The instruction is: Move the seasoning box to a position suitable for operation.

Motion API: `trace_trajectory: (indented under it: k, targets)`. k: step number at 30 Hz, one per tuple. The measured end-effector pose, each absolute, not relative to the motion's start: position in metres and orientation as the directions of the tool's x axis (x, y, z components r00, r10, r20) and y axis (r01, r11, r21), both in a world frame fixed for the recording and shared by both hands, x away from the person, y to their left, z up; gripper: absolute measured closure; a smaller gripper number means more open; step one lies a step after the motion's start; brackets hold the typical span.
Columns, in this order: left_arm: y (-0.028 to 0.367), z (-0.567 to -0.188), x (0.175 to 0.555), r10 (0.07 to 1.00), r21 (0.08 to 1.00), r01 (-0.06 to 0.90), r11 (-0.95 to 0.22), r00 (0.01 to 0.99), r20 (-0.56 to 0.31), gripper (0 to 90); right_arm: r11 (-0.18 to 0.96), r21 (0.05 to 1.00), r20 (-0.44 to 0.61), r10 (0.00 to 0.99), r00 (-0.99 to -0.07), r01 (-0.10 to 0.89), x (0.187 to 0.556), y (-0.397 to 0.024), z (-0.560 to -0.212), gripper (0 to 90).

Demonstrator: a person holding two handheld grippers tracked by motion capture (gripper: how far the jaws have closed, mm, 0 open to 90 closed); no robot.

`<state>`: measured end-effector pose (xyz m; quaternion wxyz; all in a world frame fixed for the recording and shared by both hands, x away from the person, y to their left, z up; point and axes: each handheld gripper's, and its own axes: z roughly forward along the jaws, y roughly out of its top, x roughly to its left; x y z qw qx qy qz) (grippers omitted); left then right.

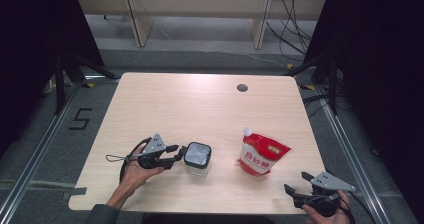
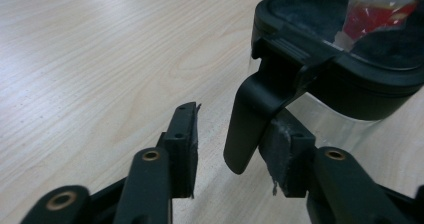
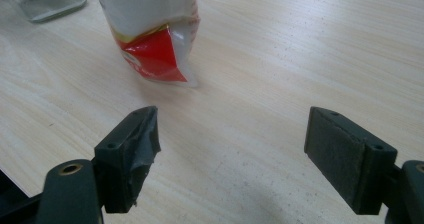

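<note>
A clear jar (image 1: 197, 158) with a black lid (image 2: 345, 59) stands on the wooden table (image 1: 200, 104), left of centre near the front. My left gripper (image 1: 179, 154) lies level at its left side. In the left gripper view, the lid's black latch (image 2: 252, 119) hangs between the jaws of the left gripper (image 2: 232, 134). One pad lies against the latch and a gap shows at the other pad, so the gripper is open. A red and white pouch (image 1: 261, 155) stands to the right. My right gripper (image 1: 296, 181) is open at the front right corner, short of the pouch (image 3: 150, 29).
A dark round hole (image 1: 242, 88) sits in the table's far edge area. The jar's glass base (image 3: 47, 1) shows beyond the pouch in the right gripper view. Wooden furniture legs and cables stand on the floor past the table.
</note>
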<state>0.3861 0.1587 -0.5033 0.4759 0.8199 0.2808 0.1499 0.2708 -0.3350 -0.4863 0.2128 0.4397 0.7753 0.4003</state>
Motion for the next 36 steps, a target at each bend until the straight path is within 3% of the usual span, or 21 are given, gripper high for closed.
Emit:
trace_trajectory:
  k: [10, 36]
  targets:
    - [0.149, -0.504, 0.389, 0.546, 0.863, 0.247, -0.439, 0.837, 0.038, 73.6, 0.299, 0.811, 0.012, 0.850, -0.526, 0.502, 0.271, -0.334, -0.486, 23.1]
    - [0.136, -0.497, 0.355, 0.470, 0.825, 0.220, -0.521, 0.881, 0.061, 73.5, 0.305, 0.818, 0.030, 0.824, -0.565, 0.488, 0.266, -0.327, -0.483, 28.3]
